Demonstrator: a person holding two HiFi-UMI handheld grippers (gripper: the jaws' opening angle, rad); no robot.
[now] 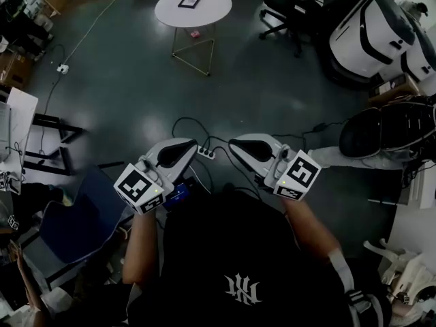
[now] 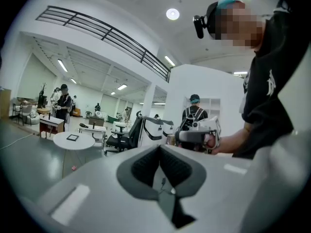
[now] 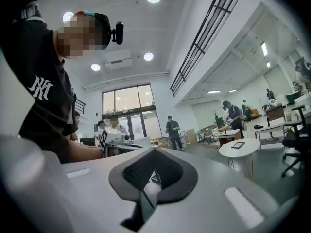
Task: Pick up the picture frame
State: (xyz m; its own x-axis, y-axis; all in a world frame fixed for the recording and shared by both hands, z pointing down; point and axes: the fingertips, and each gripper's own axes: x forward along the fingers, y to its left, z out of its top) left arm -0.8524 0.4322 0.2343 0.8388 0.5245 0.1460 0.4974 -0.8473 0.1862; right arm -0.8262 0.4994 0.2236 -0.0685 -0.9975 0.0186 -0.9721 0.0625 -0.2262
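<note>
I judge the task hardly begun. The picture frame [image 1: 190, 1] lies flat on the round white table [image 1: 167, 16] at the far end of the open floor, well apart from both grippers, and nothing touches it. From the left gripper view I see it as a small dark square on the tabletop, off to the left of my jaws; from the right gripper view it sits off to the right. So neither gripper is lined up on it.

All of the work is left: crossing the floor to the table, opening one gripper, bringing it down to the frame's edge, closing on it and lifting. Since the frame lies flat, I expect the grip to need a low approach at one edge, though I cannot tell from here how thick that edge is.

I hold the left gripper [image 1: 187, 147] and the right gripper [image 1: 235, 144] close in front of my chest, their tips near each other. The left one's fingers [image 2: 141, 166] are pressed fully together with nothing between them. The right one's fingers [image 3: 138, 171] are likewise closed all the way and empty.
</note>
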